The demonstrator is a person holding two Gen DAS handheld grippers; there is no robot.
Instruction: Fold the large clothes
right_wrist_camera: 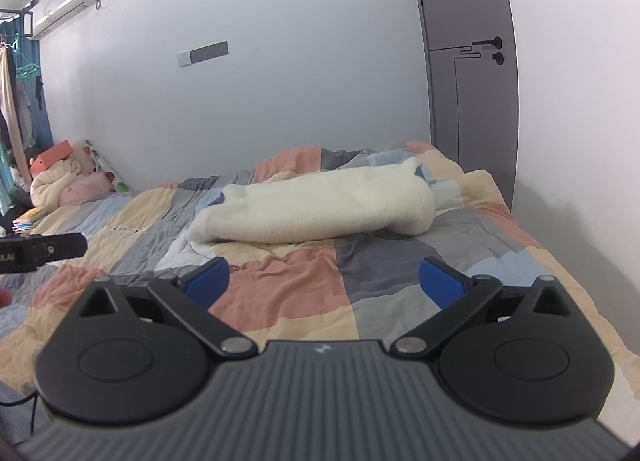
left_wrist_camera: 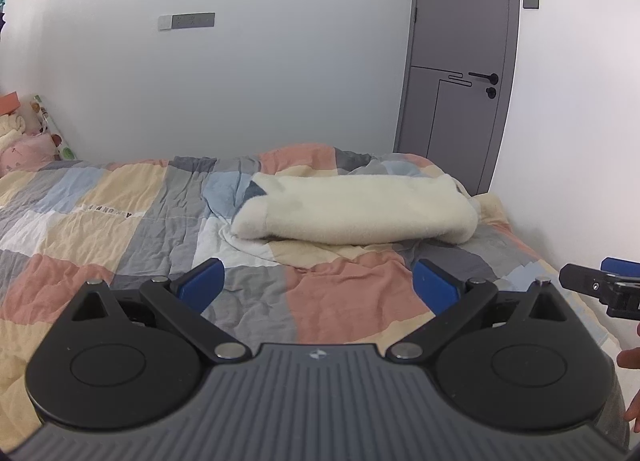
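My left claw (left_wrist_camera: 320, 285) — blue pads spread wide, nothing between them, hanging above the patchwork quilt (left_wrist_camera: 120, 221). My right claw (right_wrist_camera: 326, 281) likewise wide and empty, over the quilt's peach and grey squares. Ahead of both, apart from the pads: the cream fleece garment (left_wrist_camera: 356, 209), folded into a long thick bundle, lying across the bed toward the grey door (left_wrist_camera: 460, 61). Soft toys (right_wrist_camera: 68, 181) heaped at the bed's far left end, against the wall.
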